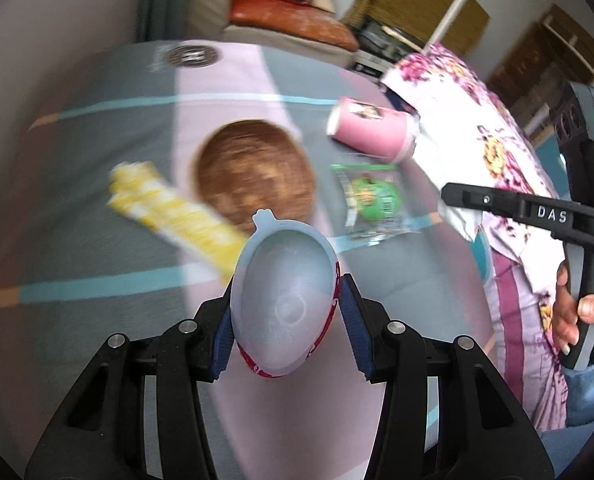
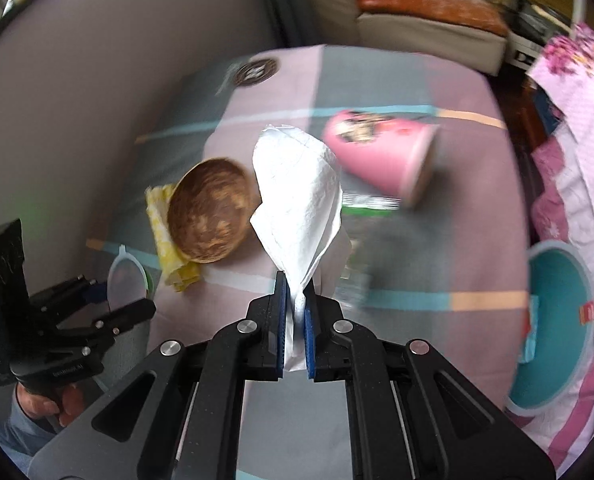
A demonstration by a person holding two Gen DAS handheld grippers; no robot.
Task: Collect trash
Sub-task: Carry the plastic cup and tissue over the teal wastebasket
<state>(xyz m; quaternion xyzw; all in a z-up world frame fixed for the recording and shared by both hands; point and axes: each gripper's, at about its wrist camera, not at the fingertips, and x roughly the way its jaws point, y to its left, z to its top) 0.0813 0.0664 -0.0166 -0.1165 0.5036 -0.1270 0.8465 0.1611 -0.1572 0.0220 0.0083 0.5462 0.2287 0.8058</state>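
My left gripper is shut on a small plastic cup, translucent inside with a red printed outside, squeezed to an oval. My right gripper is shut on a white tissue that stands up from the pads. On the bed sheet lie a yellow wrapper, a green wrapper and a pink cup on its side. In the right wrist view the left gripper with its cup is at lower left. The right gripper shows at the right of the left wrist view.
A brown wooden bowl sits between the yellow wrapper and the pink cup. A teal basin holding some wrappers rests on the floral blanket at right. A sofa with an orange cushion stands beyond the bed.
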